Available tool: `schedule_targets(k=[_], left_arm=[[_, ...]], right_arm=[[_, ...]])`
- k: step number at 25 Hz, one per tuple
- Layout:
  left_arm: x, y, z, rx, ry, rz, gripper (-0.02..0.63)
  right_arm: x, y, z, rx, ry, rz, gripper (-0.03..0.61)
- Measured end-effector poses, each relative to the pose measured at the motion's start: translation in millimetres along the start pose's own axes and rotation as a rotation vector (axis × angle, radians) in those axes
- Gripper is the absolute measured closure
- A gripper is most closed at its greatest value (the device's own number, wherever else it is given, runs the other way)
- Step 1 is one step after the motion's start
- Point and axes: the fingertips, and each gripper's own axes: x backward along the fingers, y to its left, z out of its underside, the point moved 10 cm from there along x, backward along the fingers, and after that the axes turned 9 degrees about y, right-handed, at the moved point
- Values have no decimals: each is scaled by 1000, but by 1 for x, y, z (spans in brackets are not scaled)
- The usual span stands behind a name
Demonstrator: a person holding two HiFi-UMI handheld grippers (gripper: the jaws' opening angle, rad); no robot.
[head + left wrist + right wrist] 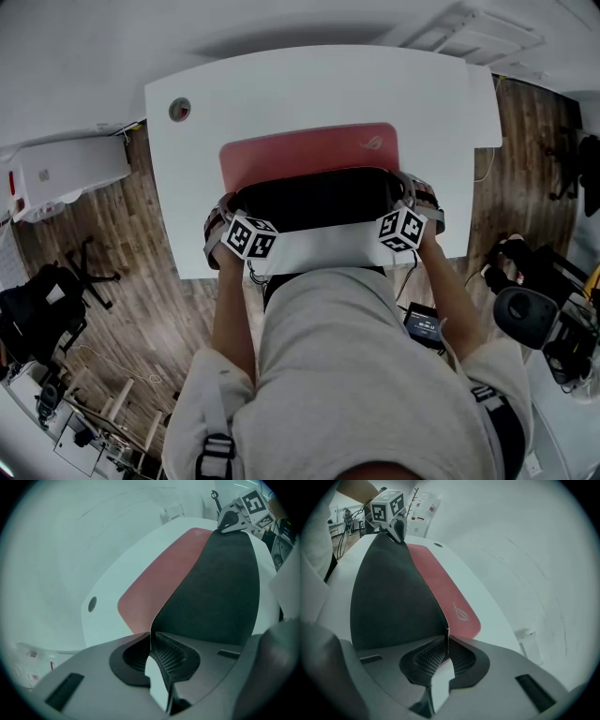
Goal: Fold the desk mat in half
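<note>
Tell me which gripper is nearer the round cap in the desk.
Left. The left gripper grips the desk mat at its near left corner, the end toward the round cap; the right gripper grips the near right corner, farther across the desk.

White table (309, 89), round grommet (179, 110), wood floor (150, 281).

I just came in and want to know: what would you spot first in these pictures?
The red mat in the middle of the white desk stands out first. Its near edge is lifted off the desk, so its black underside shows. The left gripper and the right gripper each pinch one end of that edge.
</note>
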Motion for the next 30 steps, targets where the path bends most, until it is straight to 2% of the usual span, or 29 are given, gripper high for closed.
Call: schedule_targets(k=[30], left_arm=[[-12,27,-17,-14,0,-16,575]], right_arm=[[-18,-26,-21,25,-12,-2,525]])
